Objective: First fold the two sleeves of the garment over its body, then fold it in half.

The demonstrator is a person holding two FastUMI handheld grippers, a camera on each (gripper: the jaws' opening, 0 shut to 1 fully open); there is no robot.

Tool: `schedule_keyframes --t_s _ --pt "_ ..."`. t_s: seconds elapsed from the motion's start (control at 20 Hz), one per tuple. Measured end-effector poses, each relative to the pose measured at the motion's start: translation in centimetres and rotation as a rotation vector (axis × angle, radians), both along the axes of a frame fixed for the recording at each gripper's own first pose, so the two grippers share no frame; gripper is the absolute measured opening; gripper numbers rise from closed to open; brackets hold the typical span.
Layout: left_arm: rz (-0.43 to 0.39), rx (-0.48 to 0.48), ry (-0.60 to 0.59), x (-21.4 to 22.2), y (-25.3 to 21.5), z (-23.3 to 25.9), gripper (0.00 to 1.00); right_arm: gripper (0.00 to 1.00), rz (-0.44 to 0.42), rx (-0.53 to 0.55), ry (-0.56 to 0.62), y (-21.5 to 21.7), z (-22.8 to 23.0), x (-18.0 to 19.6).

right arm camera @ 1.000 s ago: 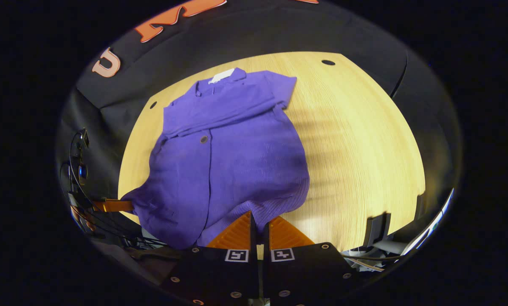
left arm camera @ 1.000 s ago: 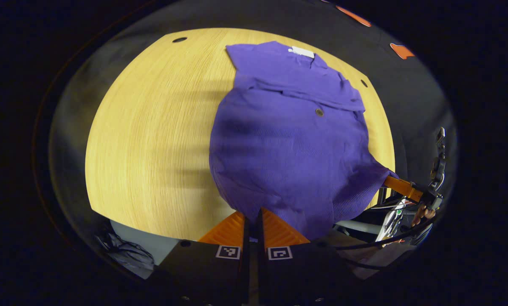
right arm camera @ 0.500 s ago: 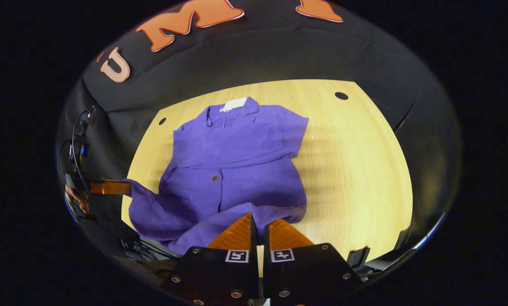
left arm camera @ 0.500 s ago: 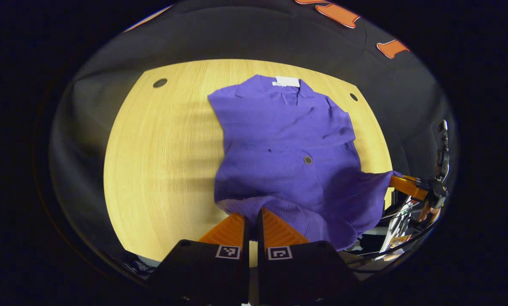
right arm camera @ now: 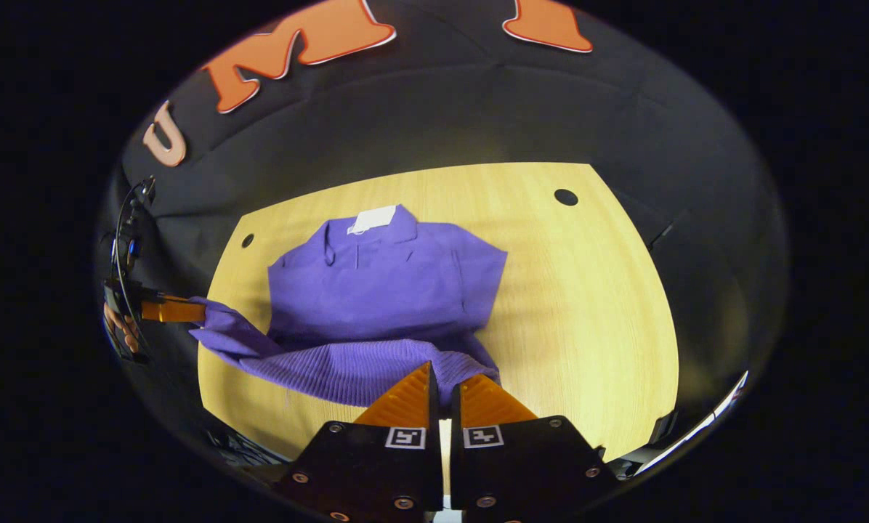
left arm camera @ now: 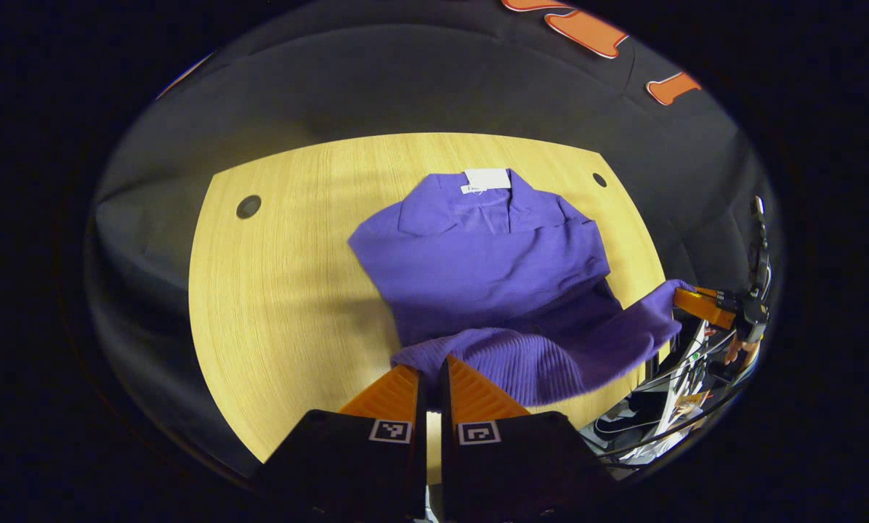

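A purple knit garment [left arm camera: 485, 254] [right arm camera: 384, 280] lies on the wooden table [left arm camera: 282, 290] [right arm camera: 587, 305], collar and white label [left arm camera: 487, 179] [right arm camera: 371, 218] at the far side. Its ribbed bottom hem [left arm camera: 529, 359] [right arm camera: 333, 370] is lifted off the table and hangs over the lower body. My left gripper [left arm camera: 431, 363] [right arm camera: 191, 311] is shut on one hem corner. My right gripper [right arm camera: 443, 370] [left arm camera: 678, 296] is shut on the other corner. The hem sags between the two grippers. The garment's lower half is hidden under the raised cloth.
The table has small round holes [left arm camera: 248, 206] [right arm camera: 565, 197] near its far corners. Black cloth walls stand close behind it. Cables and gear [left arm camera: 678, 396] hang past the table's edge, beside the hand [right arm camera: 120, 333] that holds the other gripper.
Both grippers have carried the hem up off the table and forward toward the collar. The lower body, flat a second ago, now doubles over and the button is covered.
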State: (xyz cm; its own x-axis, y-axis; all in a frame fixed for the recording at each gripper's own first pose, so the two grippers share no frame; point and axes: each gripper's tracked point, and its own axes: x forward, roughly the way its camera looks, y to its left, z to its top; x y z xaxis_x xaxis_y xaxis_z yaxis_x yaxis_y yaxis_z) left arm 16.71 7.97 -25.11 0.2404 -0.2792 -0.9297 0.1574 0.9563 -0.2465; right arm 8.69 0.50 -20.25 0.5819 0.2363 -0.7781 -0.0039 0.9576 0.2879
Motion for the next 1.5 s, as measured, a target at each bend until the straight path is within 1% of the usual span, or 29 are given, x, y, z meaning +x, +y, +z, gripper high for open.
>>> schedule_keyframes --t_s 0.05,0.15,0.25,0.35,0.45,0.6,0.7,0.8,0.9,1.0,1.05,1.1,1.15,1.2,1.25,1.3,1.35,1.4,1.45,1.5 --pt "-0.004 0.000 -0.001 1.0 0.2 0.2 0.09 0.04 -0.011 0.007 0.008 -0.1 0.0 0.8" --pt "0.004 -0.011 -0.006 3.0 -0.2 0.2 0.09 0.04 -0.006 0.021 0.029 -0.2 -0.1 2.3" --pt "0.022 -0.020 -0.008 4.8 -0.4 0.2 0.09 0.04 0.017 0.033 0.043 -0.1 -0.5 4.4" --pt "0.055 -0.020 -0.002 6.5 -0.8 -0.3 0.09 0.04 0.045 0.071 0.045 0.6 -0.5 6.6" --pt "0.076 -0.006 -0.009 8.1 -0.8 -0.6 0.09 0.05 0.068 0.105 0.042 1.3 -0.3 9.0" --pt "0.100 0.035 -0.040 10.5 -0.6 -1.1 0.09 0.04 0.099 0.114 0.029 1.7 -0.6 12.4" --pt "0.102 0.085 -0.063 12.3 -0.2 -1.9 0.09 0.05 0.091 0.132 0.029 1.9 -0.9 14.3" --pt "0.111 0.126 -0.095 13.9 0.1 -2.8 0.09 0.04 0.063 0.170 0.033 1.9 -1.5 16.3" --pt "0.140 0.155 -0.148 16.0 0.3 -3.8 0.10 0.04 0.031 0.236 0.021 2.1 -1.9 18.5" --pt "0.174 0.165 -0.190 17.3 0.6 -4.4 0.11 0.05 -0.012 0.279 0.009 2.0 -2.7 20.8" --pt "0.196 0.164 -0.212 18.0 0.6 -4.6 0.13 0.06 -0.041 0.300 -0.002 1.8 -2.8 21.4" --pt "0.213 0.161 -0.242 18.7 0.7 -4.8 0.13 0.08 -0.068 0.310 -0.016 1.5 -2.9 22.3" --pt "0.227 0.156 -0.260 19.1 0.6 -4.8 0.16 0.11 -0.097 0.313 -0.038 1.0 -2.8 23.3" --pt "0.234 0.158 -0.275 19.2 0.6 -4.7 0.16 0.12 -0.118 0.319 -0.055 0.7 -2.6 23.8" --pt "0.244 0.170 -0.309 19.9 0.8 -4.4 0.19 0.03 -0.138 0.332 -0.074 0.6 -2.2 24.3" --pt "0.245 0.176 -0.342 20.5 0.8 -4.1 0.22 0.17 -0.148 0.347 -0.083 0.5 -1.9 24.7" --pt "0.238 0.184 -0.375 21.0 0.8 -3.5 0.27 0.18 -0.156 0.356 -0.088 0.5 -1.7 24.8" --pt "0.233 0.190 -0.395 21.4 0.6 -3.2 0.30 0.17 -0.155 0.354 -0.099 0.4 -1.6 24.9" --pt "0.239 0.202 -0.403 21.2 0.5 -3.1 0.41 0.17 -0.162 0.332 -0.108 -0.1 -1.7 24.7" --pt "0.259 0.231 -0.433 21.6 1.0 -2.8 0.46 0.17 -0.164 0.307 -0.120 -0.7 -1.6 24.4"
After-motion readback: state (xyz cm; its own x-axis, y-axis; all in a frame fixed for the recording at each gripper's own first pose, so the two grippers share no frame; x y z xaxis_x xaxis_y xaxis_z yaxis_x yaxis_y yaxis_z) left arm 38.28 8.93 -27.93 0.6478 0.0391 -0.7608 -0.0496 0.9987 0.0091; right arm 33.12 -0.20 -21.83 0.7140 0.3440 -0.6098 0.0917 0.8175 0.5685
